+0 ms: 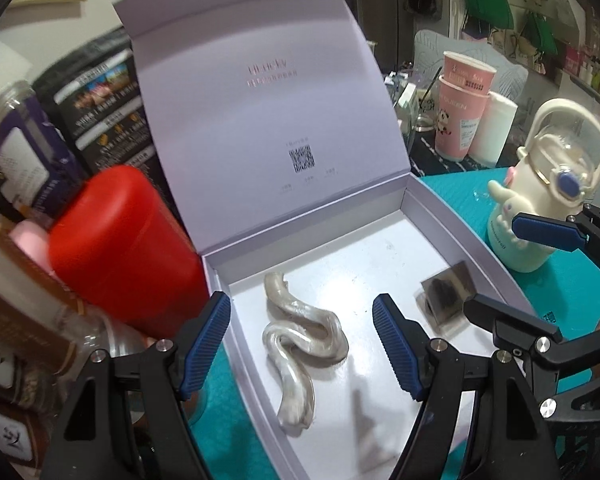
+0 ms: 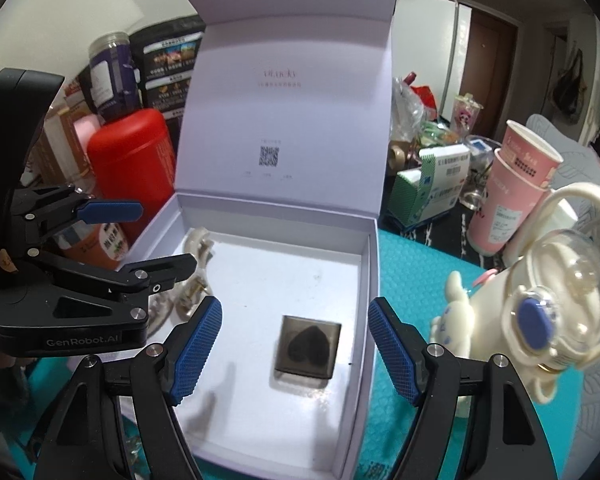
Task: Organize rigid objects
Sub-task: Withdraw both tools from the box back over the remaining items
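Open pale-lilac cardboard box point(image 2: 374, 280), lid upright, on teal mat point(image 2: 416, 280). Inside: pearly twisted S-shaped ornament point(image 1: 300, 340) by left wall, dark square heart-marked tile point(image 2: 308, 348) near right wall, bare floor between. Left gripper point(image 1: 302, 348) and right gripper point(image 2: 294, 354) both spread wide, empty.

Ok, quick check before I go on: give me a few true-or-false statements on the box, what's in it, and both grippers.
1. The white box has its lid standing open. True.
2. The left gripper is shut on the pearly twisted piece. False: it is open above the piece, holding nothing.
3. A dark square tile with a heart shape lies on the box floor. True.
4. The right gripper holds the tile. False: it is open and empty.
5. The red canister sits inside the box. False: it stands outside, by the box's left wall.
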Available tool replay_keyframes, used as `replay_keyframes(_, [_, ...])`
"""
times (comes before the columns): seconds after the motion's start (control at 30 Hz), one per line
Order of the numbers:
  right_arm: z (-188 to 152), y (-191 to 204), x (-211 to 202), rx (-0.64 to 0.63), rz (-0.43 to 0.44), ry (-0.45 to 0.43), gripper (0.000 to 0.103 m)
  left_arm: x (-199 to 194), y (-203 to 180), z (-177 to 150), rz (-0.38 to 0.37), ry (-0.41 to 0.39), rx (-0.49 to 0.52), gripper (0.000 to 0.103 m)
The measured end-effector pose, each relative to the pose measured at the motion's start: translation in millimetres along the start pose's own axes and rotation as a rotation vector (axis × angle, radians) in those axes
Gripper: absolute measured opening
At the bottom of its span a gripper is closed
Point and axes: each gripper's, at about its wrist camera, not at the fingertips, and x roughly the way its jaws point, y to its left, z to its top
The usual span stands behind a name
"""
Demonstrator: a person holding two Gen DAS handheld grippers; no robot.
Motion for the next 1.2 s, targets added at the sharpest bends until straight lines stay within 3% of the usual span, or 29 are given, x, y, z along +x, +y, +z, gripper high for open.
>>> replay_keyframes(0.7, [-10,22,-109,0.004,-0.05,-0.132,0.076,-110,-11,-21,-0.018,-0.165,0.012,0.073])
replay_keyframes(1.2, [-48,50,-169,0.023,-0.084,-0.166,0.076,-150,-20,-69,-0.06,-0.172,0.019,0.073])
